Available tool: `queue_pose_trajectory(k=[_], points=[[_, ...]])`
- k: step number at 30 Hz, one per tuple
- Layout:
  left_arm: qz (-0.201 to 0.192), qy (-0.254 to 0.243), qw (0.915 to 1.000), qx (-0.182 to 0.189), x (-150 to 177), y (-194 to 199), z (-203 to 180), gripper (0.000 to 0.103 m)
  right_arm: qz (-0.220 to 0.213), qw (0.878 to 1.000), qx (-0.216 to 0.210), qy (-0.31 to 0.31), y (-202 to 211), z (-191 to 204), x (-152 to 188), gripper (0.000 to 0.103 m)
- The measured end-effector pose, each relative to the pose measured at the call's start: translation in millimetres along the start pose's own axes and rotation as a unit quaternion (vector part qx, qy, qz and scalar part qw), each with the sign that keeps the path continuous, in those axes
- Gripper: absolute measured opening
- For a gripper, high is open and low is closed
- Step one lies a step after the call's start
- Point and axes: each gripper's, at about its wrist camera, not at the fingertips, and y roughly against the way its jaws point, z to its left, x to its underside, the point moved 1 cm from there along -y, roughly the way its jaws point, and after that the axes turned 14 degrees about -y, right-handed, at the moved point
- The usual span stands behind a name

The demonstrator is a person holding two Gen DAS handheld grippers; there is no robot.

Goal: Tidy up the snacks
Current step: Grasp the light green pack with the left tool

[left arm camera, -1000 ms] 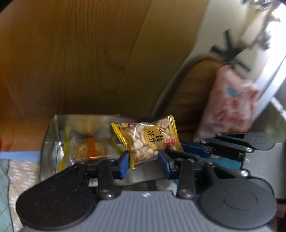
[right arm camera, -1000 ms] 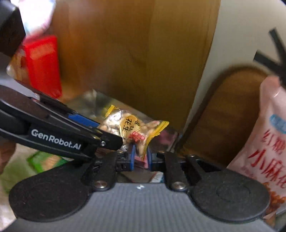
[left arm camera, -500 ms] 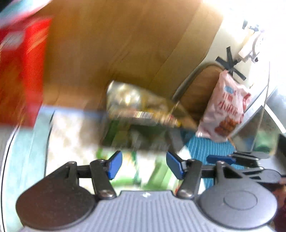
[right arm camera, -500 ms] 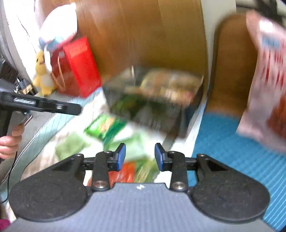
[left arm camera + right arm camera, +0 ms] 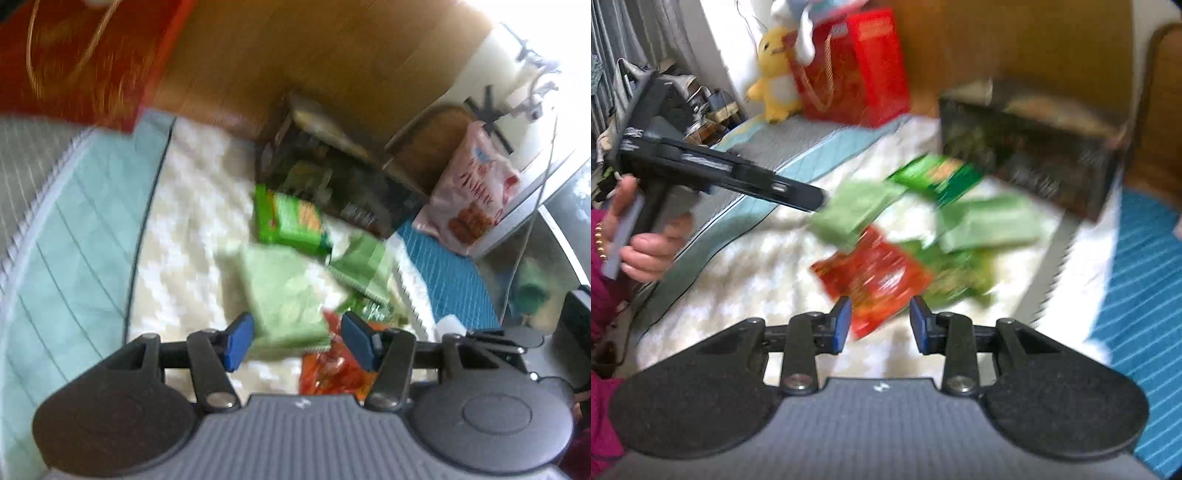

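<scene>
Snacks lie loose on the white blanket point(image 5: 746, 266), in front of the dark box point(image 5: 1034, 162) that stands against the wooden board point(image 5: 314, 55); the box already has packets inside, so I judge it is the place where they are collected, and the loose ones are still to be moved.

Nearest the left gripper point(image 5: 297, 345) is a pale green pack point(image 5: 284, 299); its lower edge shows between the blue pads, but the pads do not press on it, and the jaws stand partly apart with nothing held; they have just been opening and then closed back a little.

Just beside it lies the red pack point(image 5: 871, 273); the right gripper point(image 5: 881, 325) points down at it, jaws partly apart, having just opened, and empty too; the pack's corner is seen in the gap, not pinched.

A bright green pack point(image 5: 288, 221) lies close to the box.

Both grippers are tilted down toward the pile, probably to choose the next packet; each one seems to aim at a different pack, so the two do not collide.
</scene>
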Motion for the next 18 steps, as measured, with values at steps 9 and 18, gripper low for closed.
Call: queue_pose_trajectory(k=[9, 18], points=[[0.012, 0.011, 0.9987, 0.049, -41.1, -50.1, -35.8, 0.057, -0.030, 0.973, -0.002, -0.230, -34.6, -102.9, -69.0, 0.039], [0.016, 0.078, 0.9944, 0.070, -33.1, -100.5, -35.9, 0.049, 0.007, 0.961, -0.077, -0.267, -49.1, -97.9, -52.3, 0.017]])
